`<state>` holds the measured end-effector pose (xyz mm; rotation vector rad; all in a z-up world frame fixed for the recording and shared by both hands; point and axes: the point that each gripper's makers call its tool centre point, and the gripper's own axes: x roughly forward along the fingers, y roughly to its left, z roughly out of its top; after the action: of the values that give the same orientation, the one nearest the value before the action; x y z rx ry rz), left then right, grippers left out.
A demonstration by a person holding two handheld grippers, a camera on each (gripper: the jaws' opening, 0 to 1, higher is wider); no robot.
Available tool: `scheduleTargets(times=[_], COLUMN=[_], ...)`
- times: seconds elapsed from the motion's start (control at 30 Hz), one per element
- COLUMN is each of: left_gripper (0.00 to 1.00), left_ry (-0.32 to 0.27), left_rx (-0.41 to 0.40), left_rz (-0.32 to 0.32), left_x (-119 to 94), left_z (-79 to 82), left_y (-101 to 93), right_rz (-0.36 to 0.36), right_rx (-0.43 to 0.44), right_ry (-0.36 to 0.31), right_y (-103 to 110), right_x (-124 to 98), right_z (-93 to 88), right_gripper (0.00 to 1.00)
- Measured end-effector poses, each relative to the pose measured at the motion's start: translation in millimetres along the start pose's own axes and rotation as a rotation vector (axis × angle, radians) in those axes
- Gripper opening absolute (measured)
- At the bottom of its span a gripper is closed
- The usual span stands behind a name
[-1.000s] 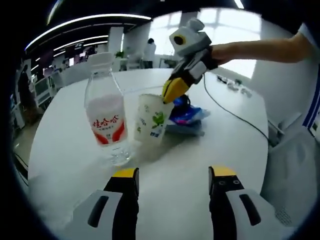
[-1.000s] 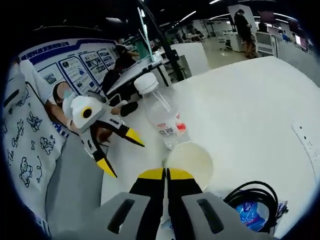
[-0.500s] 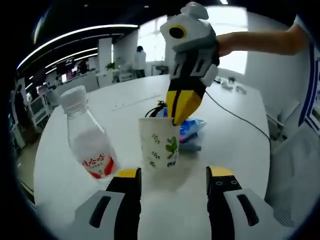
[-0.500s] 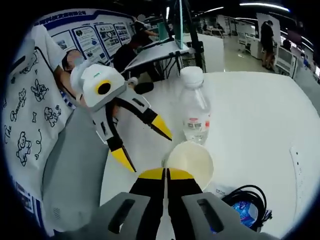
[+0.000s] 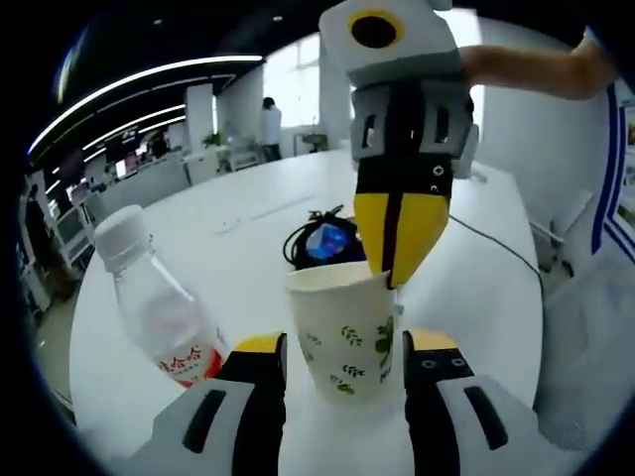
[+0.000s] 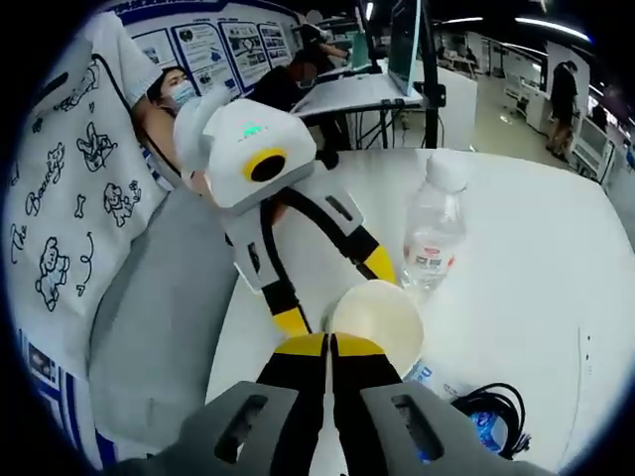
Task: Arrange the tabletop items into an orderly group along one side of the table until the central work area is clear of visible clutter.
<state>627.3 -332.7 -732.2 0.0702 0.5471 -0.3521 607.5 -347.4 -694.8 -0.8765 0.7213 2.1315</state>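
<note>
A white paper cup [image 5: 342, 332] with green leaf prints stands between the two jaws of my left gripper [image 5: 344, 349], which is open around it. My right gripper [image 5: 395, 266] comes down from above and is shut on the cup's rim. In the right gripper view my right gripper [image 6: 329, 343] pinches the near rim of the cup [image 6: 382, 319], and my left gripper [image 6: 337, 292] reaches in from the left with a jaw on each side of the cup. A clear water bottle [image 5: 159, 312] with a red label stands beside the cup, also visible as the bottle [image 6: 433, 236] just beyond it.
A black cable coil [image 5: 303, 230] and a blue packet [image 5: 325, 241] lie behind the cup on the white round table [image 5: 238, 198]. The cable [image 6: 488, 405] lies at the lower right. A person in a printed white garment [image 6: 60, 218] stands by the table's edge.
The cup, held by my right gripper, has come toward my left gripper and now sits between its open jaws. The bottle has slid left and lower in the left gripper view.
</note>
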Motion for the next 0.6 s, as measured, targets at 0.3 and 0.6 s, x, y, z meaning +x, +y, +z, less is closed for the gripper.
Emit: scheduleTargets(times=[0.3,0.6], left_gripper=[0.37,0.36], left_ry=[-0.014,-0.102], left_rx=[0.008,0.031], left_rz=[-0.032,-0.015], left_x=[0.1,-3.0], left_z=[-0.9,1.6], left_y=[-5.4,-3.8], right_rz=[0.016,0.003], right_rx=[-0.016,0.01], right_ry=[0.014,0.007], right_y=[5.7,6.3], right_x=[1.0,-1.1], right_z=[-0.3,0.9], right_gripper=[0.0,0.0])
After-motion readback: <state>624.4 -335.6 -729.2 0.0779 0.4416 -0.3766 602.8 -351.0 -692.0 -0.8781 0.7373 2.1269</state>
